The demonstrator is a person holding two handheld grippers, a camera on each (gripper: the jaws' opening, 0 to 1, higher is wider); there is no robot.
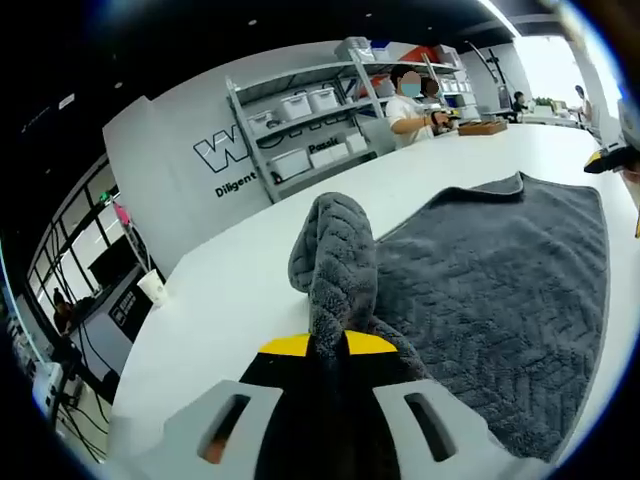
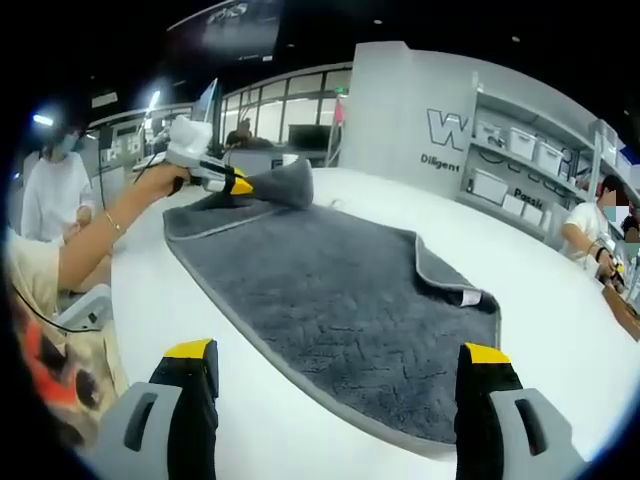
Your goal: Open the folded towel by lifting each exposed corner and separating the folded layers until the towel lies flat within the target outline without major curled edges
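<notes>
Left gripper view: left gripper (image 1: pixel 330 345) clamping grey towel (image 1: pixel 480 300) corner, white table (image 1: pixel 240 290), shelving (image 1: pixel 310 120); right gripper (image 2: pixel 335 375) jaws apart.

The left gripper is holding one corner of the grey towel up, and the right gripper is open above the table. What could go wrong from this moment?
1. The left gripper pinches a thick bunch of the towel; released like this, that corner may drop curled rather than flat.
2. The far edge is folded over with a tag showing; it may stay doubled unless lifted separately.
3. The right gripper is open and holds nothing, so pulling with the left could drag the whole towel across the white table.
</notes>
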